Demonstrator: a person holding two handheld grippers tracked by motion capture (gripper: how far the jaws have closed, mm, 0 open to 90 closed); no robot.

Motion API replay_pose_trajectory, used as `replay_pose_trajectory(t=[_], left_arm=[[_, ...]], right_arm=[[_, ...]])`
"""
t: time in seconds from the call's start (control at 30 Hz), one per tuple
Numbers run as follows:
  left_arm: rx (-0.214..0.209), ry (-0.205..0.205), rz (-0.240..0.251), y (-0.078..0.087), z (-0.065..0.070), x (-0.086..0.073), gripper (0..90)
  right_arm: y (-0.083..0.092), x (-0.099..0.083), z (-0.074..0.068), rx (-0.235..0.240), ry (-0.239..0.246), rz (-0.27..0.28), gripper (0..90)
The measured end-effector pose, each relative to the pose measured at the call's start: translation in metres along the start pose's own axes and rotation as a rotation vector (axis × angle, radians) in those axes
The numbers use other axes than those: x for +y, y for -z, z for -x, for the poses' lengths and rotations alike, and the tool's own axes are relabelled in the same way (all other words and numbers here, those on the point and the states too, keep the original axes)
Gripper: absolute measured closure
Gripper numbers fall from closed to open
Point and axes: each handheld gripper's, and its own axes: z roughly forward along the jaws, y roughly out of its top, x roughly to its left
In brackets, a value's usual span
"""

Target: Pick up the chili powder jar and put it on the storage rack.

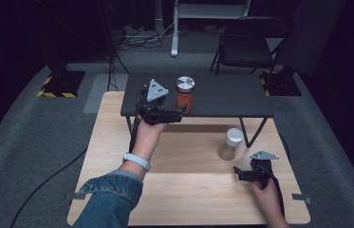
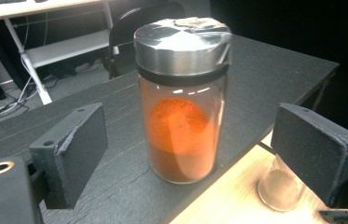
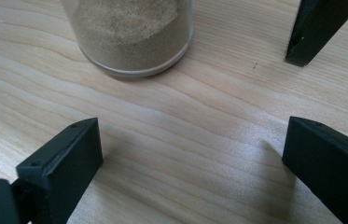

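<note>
My left hand (image 1: pixel 147 135) reaches far across the wooden table (image 1: pixel 117 156), holding the left gripper (image 1: pixel 180 112) level at the near edge of the black shelf (image 1: pixel 227 97). Its jaws stand apart, with the orange spice jar (image 2: pixel 181 116) upright on the shelf between them, touched by neither pad. My right hand (image 1: pixel 267 194) rests near, at the right, its right gripper (image 1: pixel 237 172) low over the table with jaws wide apart on nothing. Just beyond it stands the white-capped jar (image 1: pixel 230 144) of pale powder, beside the shelf's leg (image 1: pixel 255 133).
</note>
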Motion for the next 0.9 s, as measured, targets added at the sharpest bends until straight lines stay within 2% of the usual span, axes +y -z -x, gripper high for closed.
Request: replay_pose_trajectory(t=[0.27,0.37,0.7,0.9], left_arm=[[-0.01,-0.009,0.009,0.014,0.004,-0.016,10.8],[-0.014,-0.009,-0.003,0.017,0.004,-0.023,10.9],[-0.011,0.028,-0.013,0.021,0.003,-0.053,10.9],[0.011,0.005,-0.041,0.022,0.004,-0.066,10.9]], right_arm=[[0.0,0.0,0.0,0.001,0.0,-0.001,4.6],[0.0,0.0,0.0,0.0,0.002,-0.001,4.6],[0.0,0.0,0.0,0.0,0.002,-0.001,4.6],[0.0,0.0,0.0,0.0,0.001,-0.001,4.6]])
